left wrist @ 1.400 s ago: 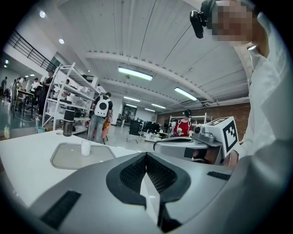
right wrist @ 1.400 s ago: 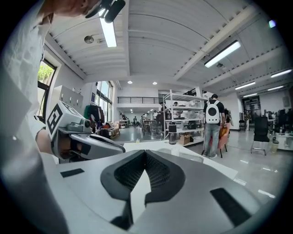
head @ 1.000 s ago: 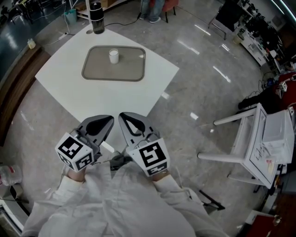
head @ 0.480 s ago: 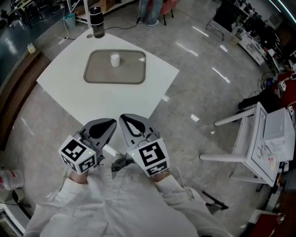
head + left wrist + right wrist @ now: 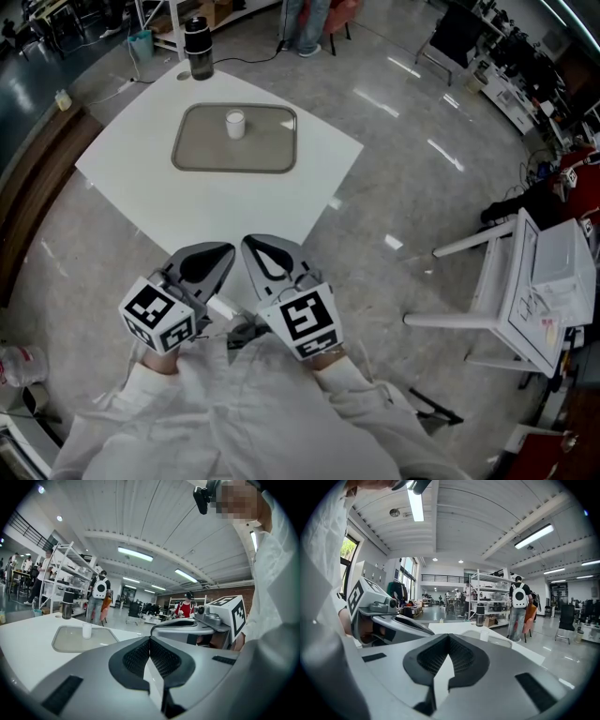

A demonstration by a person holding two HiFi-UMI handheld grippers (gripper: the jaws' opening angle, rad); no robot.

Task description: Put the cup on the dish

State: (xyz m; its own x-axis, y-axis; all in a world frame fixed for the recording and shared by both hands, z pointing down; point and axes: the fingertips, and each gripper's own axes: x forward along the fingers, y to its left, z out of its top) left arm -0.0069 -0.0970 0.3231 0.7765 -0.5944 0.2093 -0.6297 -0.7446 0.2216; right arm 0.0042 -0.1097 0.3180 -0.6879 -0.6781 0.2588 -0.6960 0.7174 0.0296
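Head view: looks steeply down on a white surface [image 5: 141, 187] set cornerwise on a glossy floor, with a grey dish [image 5: 258, 155] lying flat toward its far side. Finds the cup [image 5: 234, 123], small and white, upright on the dish, in the far half and about midway across. Places a dark bottle [image 5: 198, 49] at the far corner of the surface, beyond the dish and apart from it. Shows the left gripper [image 5: 223, 251] and right gripper [image 5: 253, 244] side by side close to the chest, in white sleeves, tips near each other just short of the surface's near corner and well apart from the dish. Left gripper view: has the left gripper [image 5: 150, 639] clenched, pads meeting at the tip with nothing between them, and the cup [image 5: 86, 630] on the dish [image 5: 65, 641] off to the left, the bottle [image 5: 67, 606] behind. Right gripper view: has the right gripper [image 5: 449, 637] likewise clenched and empty, with the cup [image 5: 484, 633] and bottle [image 5: 480, 615] small beyond the tip, a little right.
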